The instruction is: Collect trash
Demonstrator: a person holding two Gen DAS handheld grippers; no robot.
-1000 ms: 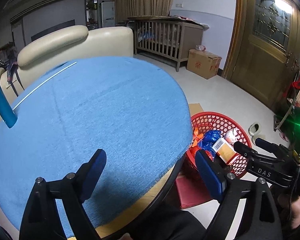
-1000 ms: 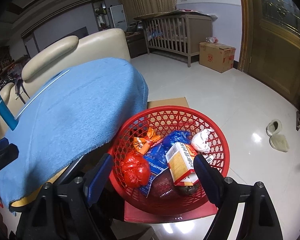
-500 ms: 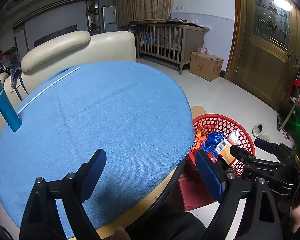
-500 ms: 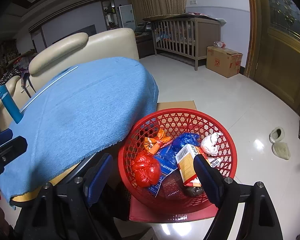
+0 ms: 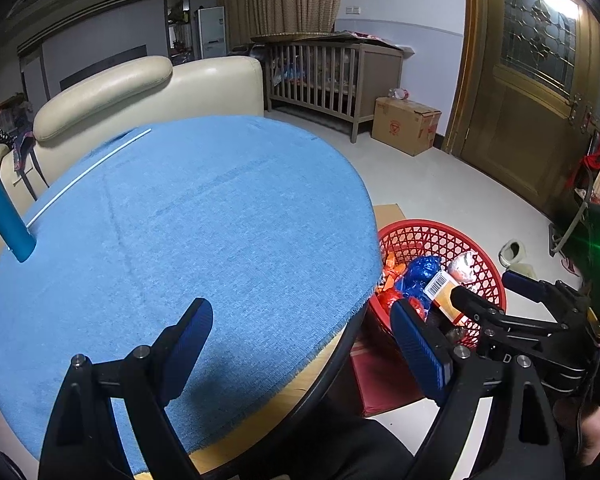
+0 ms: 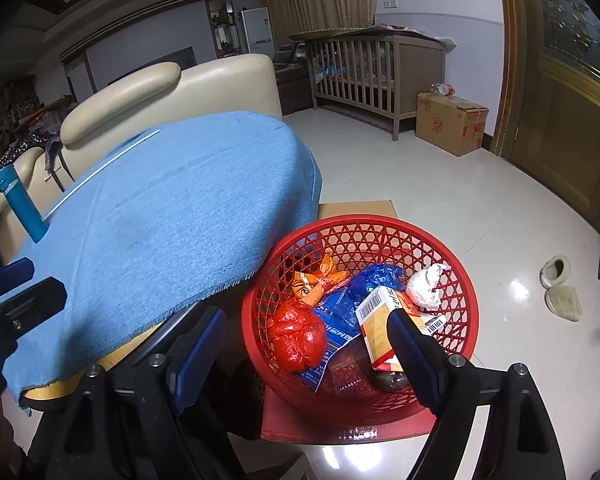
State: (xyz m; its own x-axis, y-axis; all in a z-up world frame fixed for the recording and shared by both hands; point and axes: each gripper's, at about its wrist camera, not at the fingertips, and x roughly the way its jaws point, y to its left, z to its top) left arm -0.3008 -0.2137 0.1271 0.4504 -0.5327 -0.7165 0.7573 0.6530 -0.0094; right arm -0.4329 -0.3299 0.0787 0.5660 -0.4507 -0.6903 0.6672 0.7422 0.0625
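A red mesh basket (image 6: 456, 264) stands on the floor beside the round table's blue cloth (image 6: 172, 216). In it lie a red crumpled bag (image 6: 298, 334), an orange wrapper (image 6: 318, 278), a blue bag (image 6: 376, 276), a white paper wad (image 6: 426, 282) and a barcode carton (image 6: 378, 320). My right gripper (image 6: 306, 340) hangs open above the basket's near side, holding nothing; it also shows as the right gripper (image 5: 488, 288) past the basket (image 5: 440, 232). My left gripper (image 5: 304, 336) stands open and empty over the cloth's (image 5: 188, 220) near edge, and appears as the left gripper (image 6: 32, 282) too.
A blue bottle (image 5: 4, 208) and a thin white stick (image 5: 88, 168) rest on the far side of the cloth. A cream sofa (image 5: 140, 88) is behind the table. A crib (image 5: 332, 76), a cardboard box (image 5: 404, 128), a wooden door (image 5: 532, 100) and slippers (image 6: 558, 284) lie beyond.
Both views have shifted only slightly. Both grippers stay open and empty, and the trash in the basket lies as before.
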